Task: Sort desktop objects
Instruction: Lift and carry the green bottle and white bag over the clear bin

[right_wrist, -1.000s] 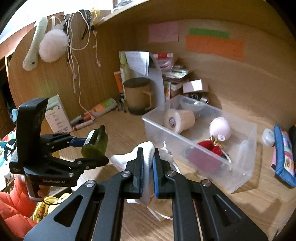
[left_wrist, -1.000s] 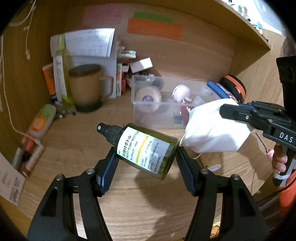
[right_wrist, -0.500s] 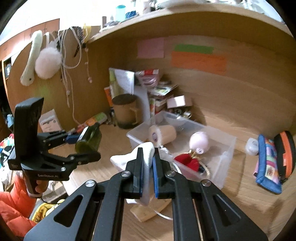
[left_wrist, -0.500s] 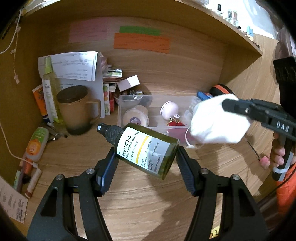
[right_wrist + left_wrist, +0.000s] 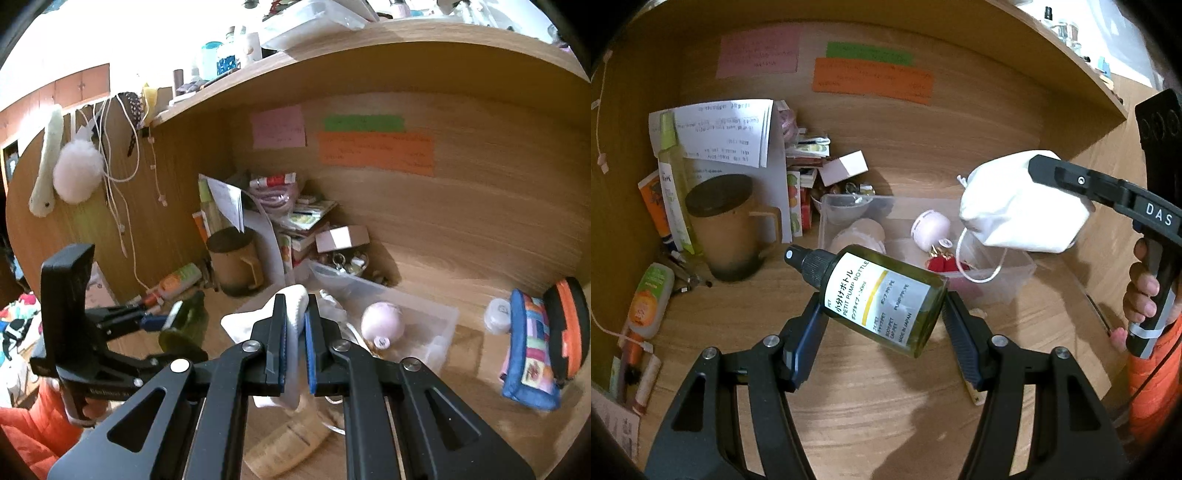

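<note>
My left gripper [image 5: 882, 317] is shut on a green pump bottle [image 5: 875, 295] with a white label and black spray cap, held above the desk; it also shows in the right wrist view [image 5: 184, 325]. My right gripper [image 5: 295, 314] is shut on a white face mask [image 5: 291, 339], held high over the clear plastic box [image 5: 436, 325]. In the left wrist view the mask [image 5: 1019, 206] hangs above the box [image 5: 1008, 288] with its ear loop dangling. The box holds a pink round item [image 5: 931, 229], a tape roll [image 5: 860, 236] and red items.
A brown mug [image 5: 727, 225], papers, tubes and small boxes crowd the back left corner. A colourful pouch [image 5: 532, 350] and an orange-black case [image 5: 569, 325] lie right of the box. A wooden ruler [image 5: 291, 439] lies under my right gripper. Cables hang on the left wall.
Both grippers have risen and pulled back from the desk. The mask has moved up, from beside the box to above it. The bottle stays in the left grip.
</note>
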The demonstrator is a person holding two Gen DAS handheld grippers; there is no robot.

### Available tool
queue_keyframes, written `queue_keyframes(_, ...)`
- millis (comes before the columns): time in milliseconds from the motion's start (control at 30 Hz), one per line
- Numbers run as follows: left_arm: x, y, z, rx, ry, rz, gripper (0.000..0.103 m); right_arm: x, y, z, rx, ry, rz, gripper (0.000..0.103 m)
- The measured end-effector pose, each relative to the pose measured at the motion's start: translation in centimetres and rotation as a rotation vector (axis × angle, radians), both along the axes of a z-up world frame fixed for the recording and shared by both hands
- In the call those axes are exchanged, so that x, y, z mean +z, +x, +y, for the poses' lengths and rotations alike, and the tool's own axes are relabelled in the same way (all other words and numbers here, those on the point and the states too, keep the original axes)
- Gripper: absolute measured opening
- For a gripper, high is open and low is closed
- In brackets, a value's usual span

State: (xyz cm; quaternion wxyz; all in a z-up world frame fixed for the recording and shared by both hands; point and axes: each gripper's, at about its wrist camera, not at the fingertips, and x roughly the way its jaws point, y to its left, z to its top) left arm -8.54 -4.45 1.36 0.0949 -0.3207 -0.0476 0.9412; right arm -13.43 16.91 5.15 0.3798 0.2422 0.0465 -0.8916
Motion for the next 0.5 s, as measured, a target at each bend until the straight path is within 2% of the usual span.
queue_keyframes(267,1.0,-2.6,-0.6,0.006,-0.012,0.013,0.063,0.9,-2.4,0.8,-0.029,-0.047,0.021,0.007)
queue_keyframes(367,1.0,-3.9,-0.6,0.004,-0.014,0.009,0.063,0.3,-3.7,1.3,-0.065,-0.030,0.025,0.007)
queue_keyframes(500,0.7,-6.0,-0.2,-0.004,-0.024,-0.010,0.063,-1.7,-6.1,2.1,-0.104,-0.020,-0.026,0.007)
